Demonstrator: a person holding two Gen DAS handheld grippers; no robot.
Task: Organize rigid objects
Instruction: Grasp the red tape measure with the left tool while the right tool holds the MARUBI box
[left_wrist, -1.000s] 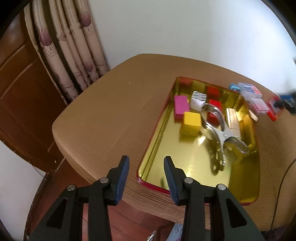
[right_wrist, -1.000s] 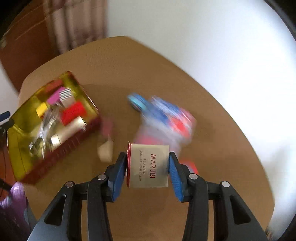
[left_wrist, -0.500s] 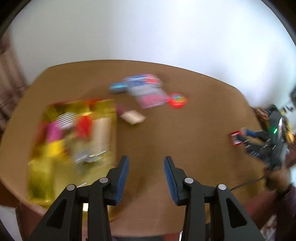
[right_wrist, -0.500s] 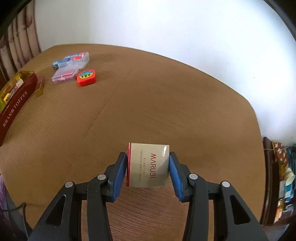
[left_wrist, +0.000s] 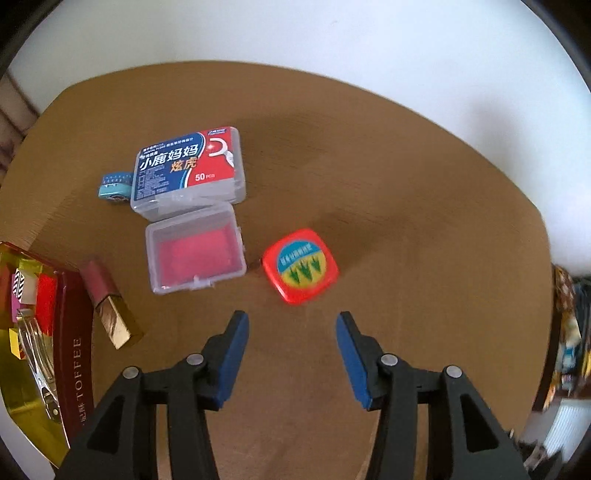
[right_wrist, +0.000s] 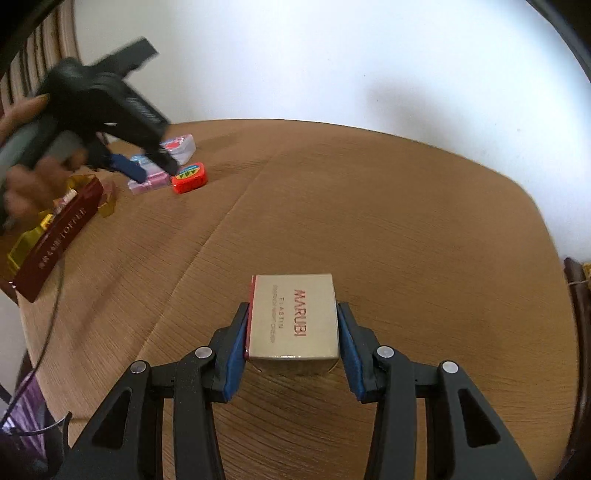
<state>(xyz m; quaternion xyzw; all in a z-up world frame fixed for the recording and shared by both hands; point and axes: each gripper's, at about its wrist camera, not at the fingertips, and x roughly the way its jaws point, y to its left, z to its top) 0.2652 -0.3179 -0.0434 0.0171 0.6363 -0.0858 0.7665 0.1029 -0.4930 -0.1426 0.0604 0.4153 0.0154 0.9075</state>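
Note:
My left gripper is open and empty, just in front of a red square tape measure. Behind it lie a clear case with a red insert, a floss box and a small teal item. A pink-and-gold lipstick lies beside the gold toffee tin, which holds coloured blocks and a metal clip. My right gripper is shut on a beige MARUBI box, low over the table. The left gripper also shows in the right wrist view, over the tape measure.
The round wooden table stands against a white wall. The toffee tin sits at its left edge. A cable hangs off the left edge, and a dark chair back stands at the right.
My left gripper swung from the tin to the loose items and now faces the tape measure. My right gripper carried the MARUBI box to the right part of the table and lowered it.

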